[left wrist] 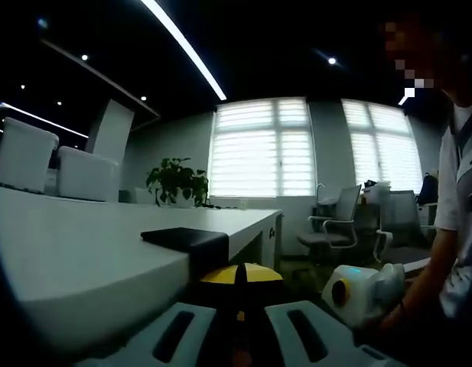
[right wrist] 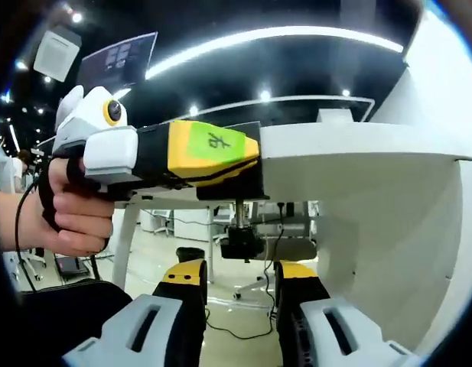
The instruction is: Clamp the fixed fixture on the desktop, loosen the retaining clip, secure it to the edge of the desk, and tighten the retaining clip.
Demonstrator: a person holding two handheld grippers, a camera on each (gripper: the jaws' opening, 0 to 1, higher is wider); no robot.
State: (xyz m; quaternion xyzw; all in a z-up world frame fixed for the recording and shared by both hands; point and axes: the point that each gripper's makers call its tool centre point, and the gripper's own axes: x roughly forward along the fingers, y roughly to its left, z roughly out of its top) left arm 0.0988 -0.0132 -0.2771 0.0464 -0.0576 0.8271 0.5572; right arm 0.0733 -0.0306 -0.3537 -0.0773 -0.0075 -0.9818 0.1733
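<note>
Open space under desk (right wrist: 388, 153); clamp screw (right wrist: 239, 229) hangs there.

Potted plant (left wrist: 177, 183) stands before blinded windows (left wrist: 260, 147). Office chairs (left wrist: 332, 222) sit near them. White boxes (left wrist: 25, 154) occupy far bench end.

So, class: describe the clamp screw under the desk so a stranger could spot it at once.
Find the white desk edge in the right gripper view. Directly beneath it hangs a thin metal screw ending in a dark knob. It is the one vertical rod there, above the gap between the yellow-tipped tongs.
</note>
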